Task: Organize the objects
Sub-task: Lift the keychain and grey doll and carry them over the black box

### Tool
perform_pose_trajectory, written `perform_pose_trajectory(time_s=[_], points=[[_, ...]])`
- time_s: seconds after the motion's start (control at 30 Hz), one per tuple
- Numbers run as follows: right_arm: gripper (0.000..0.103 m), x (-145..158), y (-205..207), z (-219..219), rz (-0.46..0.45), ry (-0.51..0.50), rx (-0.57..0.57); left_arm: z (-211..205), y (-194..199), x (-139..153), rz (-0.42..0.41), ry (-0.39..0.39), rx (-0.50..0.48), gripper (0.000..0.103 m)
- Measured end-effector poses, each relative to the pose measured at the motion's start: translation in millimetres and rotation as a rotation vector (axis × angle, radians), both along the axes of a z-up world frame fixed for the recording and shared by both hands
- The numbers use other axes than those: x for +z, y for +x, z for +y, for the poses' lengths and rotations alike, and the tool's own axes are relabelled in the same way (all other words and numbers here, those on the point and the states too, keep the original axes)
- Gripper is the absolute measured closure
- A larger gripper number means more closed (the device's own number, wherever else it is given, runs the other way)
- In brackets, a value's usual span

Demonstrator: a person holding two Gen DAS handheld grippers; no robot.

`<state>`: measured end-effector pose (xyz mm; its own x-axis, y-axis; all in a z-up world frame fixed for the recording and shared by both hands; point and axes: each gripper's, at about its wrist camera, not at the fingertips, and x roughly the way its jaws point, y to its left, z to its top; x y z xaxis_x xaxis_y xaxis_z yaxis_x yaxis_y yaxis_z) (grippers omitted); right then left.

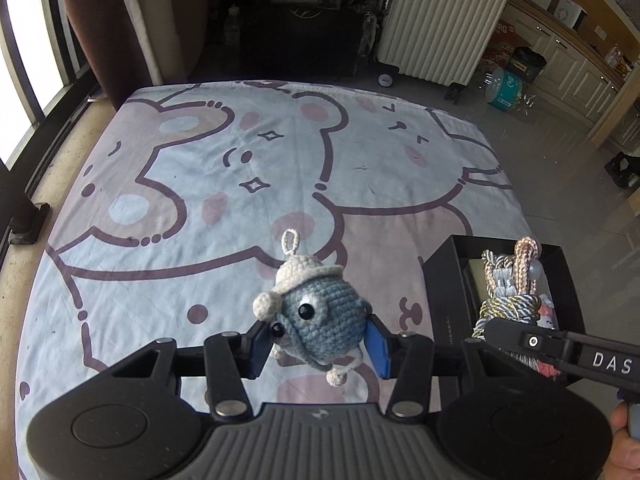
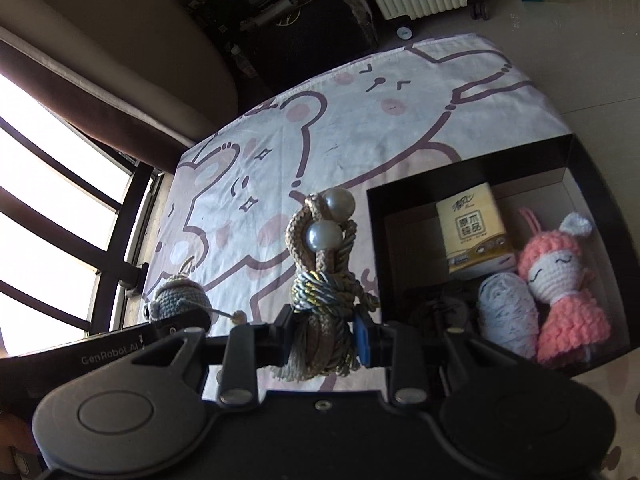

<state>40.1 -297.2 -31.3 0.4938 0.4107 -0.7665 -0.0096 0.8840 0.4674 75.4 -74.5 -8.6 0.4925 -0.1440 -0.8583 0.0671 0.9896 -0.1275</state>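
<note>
My left gripper (image 1: 320, 338) is shut on a blue-grey crocheted toy (image 1: 320, 308) with a cream hat and a loop on top, held above the printed cloth (image 1: 208, 208). My right gripper (image 2: 323, 340) is shut on a knotted cord tassel (image 2: 320, 292) with two pearl beads (image 2: 324, 236), lifted beside the black box (image 2: 592, 184). In the left wrist view the tassel (image 1: 508, 304) hangs over the box (image 1: 444, 288), with the right gripper's body entering from the right. The right wrist view shows the crocheted toy (image 2: 180, 300) at the left.
Inside the box lie a tissue pack (image 2: 474, 232), a pink crocheted doll (image 2: 560, 280) and a pale blue yarn piece (image 2: 508, 312). A white radiator (image 1: 440, 20) stands on the floor beyond the table's far edge. Windows (image 2: 48, 208) run along the left side.
</note>
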Motion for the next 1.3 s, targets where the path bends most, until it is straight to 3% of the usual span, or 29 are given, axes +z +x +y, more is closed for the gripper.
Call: perform_pose_trajectory(time_s=[0.47, 0.7, 0.97, 1.3], points=[[0.072, 56, 4, -62, -0.05, -0.085, -0.114, -78, 13, 61, -0.097, 0.007, -0.128, 0.053], [0.072, 74, 11, -92, -0.072, -0.101, -0.184, -118, 24, 74, -0.135, 0.013, -0.19, 0.053], [0.072, 54, 22, -118, -0.029, -0.048, -0.288, -149, 35, 46, -0.131, 0.01, -0.273, 0.053], [0.072, 3, 32, -129, 0.055, 0.0, -0.356, -151, 51, -8, -0.06, 0.025, -0.314, 0.053]])
